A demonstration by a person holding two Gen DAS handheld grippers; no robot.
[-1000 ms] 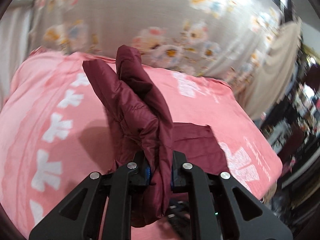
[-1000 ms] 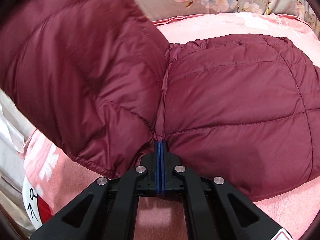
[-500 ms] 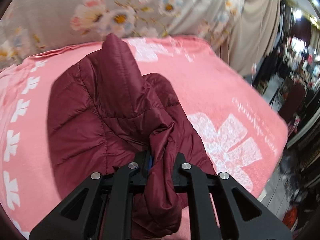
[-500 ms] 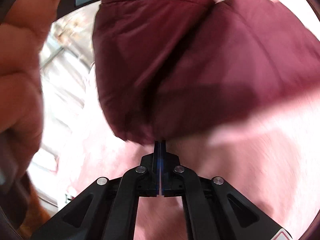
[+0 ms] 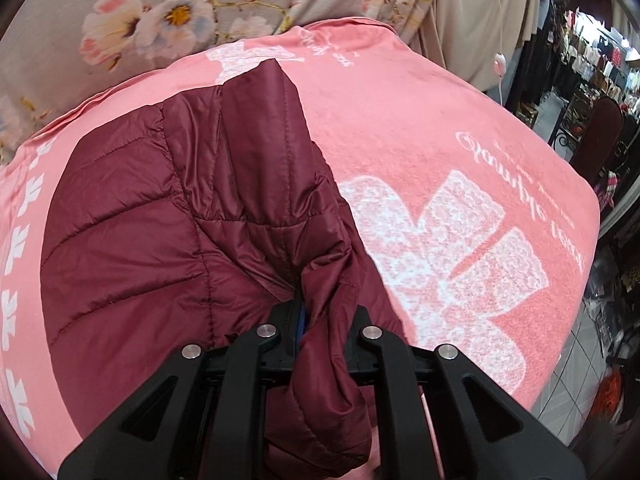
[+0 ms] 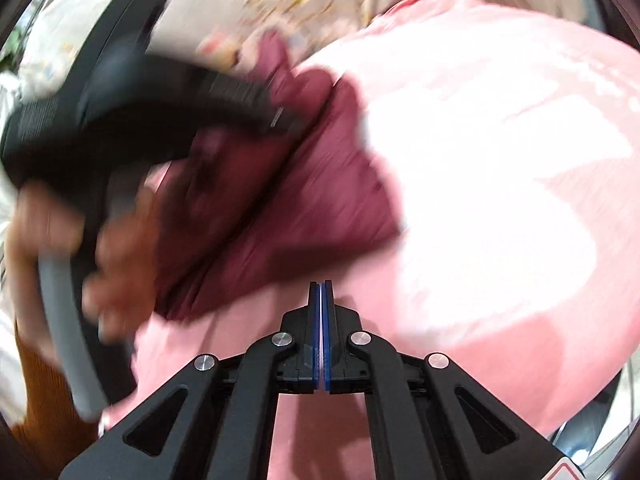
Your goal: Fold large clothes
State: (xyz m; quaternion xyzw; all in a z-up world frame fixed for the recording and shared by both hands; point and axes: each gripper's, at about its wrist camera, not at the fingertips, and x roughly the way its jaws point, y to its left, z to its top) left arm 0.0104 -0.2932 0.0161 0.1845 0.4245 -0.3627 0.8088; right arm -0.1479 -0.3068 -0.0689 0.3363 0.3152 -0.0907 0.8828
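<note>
A maroon quilted jacket (image 5: 160, 240) lies spread on a pink blanket (image 5: 440, 140), with a sleeve-like fold running up its right side. My left gripper (image 5: 322, 320) is shut on a thick bunch of that fold, which hangs down between the fingers. The right wrist view is blurred by motion. There my right gripper (image 6: 321, 292) is shut, blue pads together with nothing between them, over bare blanket (image 6: 500, 160) just off the jacket's (image 6: 300, 200) near edge. A hand (image 6: 116, 248) with the other black tool is at the left.
A grey floral cloth (image 5: 180, 12) and a beige curtain (image 5: 472, 20) hang behind the bed. The blanket drops off at the right edge, beside a tiled floor (image 5: 576, 360) and shop racks (image 5: 600, 60). An orange sleeve (image 6: 44, 392) is at lower left.
My left gripper brought its held fold down and across, and the jacket now lies flatter on the blanket. My right gripper came away from the jacket's edge and swung over bare blanket.
</note>
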